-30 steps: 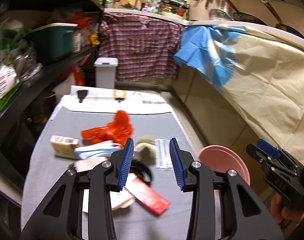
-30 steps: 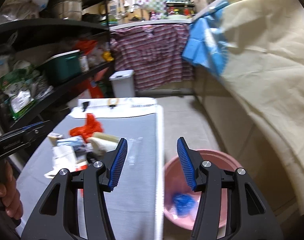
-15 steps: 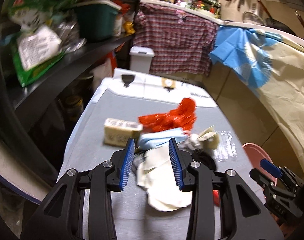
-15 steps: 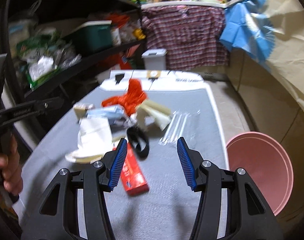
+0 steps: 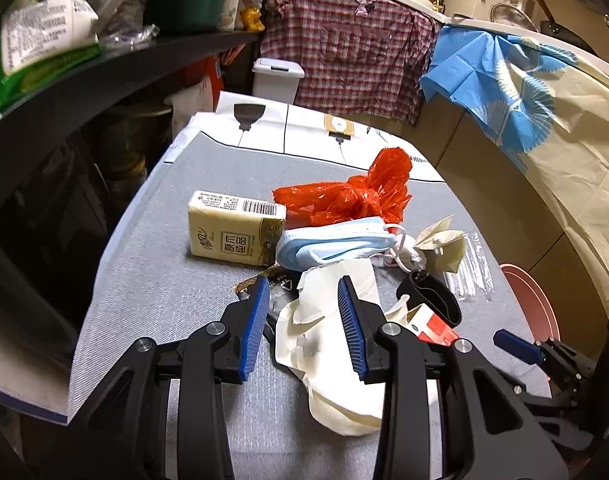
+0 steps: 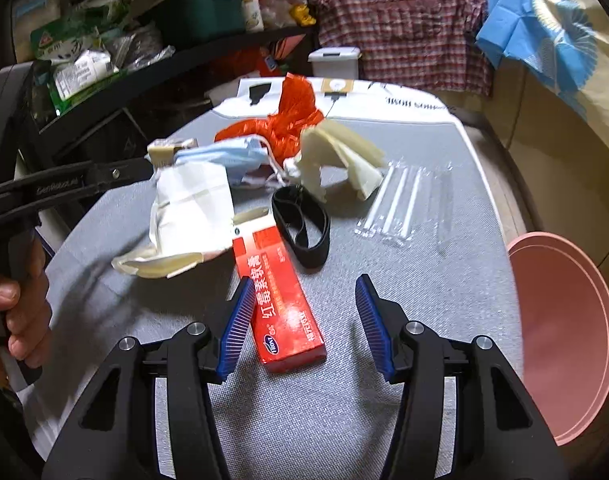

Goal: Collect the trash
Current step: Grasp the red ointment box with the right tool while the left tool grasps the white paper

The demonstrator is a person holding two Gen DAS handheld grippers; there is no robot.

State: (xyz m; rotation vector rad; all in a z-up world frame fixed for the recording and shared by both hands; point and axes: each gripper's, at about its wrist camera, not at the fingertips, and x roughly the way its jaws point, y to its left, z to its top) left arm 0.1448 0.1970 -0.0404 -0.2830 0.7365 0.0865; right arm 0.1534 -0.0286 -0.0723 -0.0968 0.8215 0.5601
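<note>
Your left gripper hangs with jaws apart over the white wrapper; your right gripper, jaws wider, hangs empty over the red box on the grey table beside the pink bin.

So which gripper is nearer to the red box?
Right. The right gripper has the red box lying between its open jaws; the left gripper is over the white paper beside it.

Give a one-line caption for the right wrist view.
Open right gripper above a red box on the grey table, pink basin alongside.
</note>
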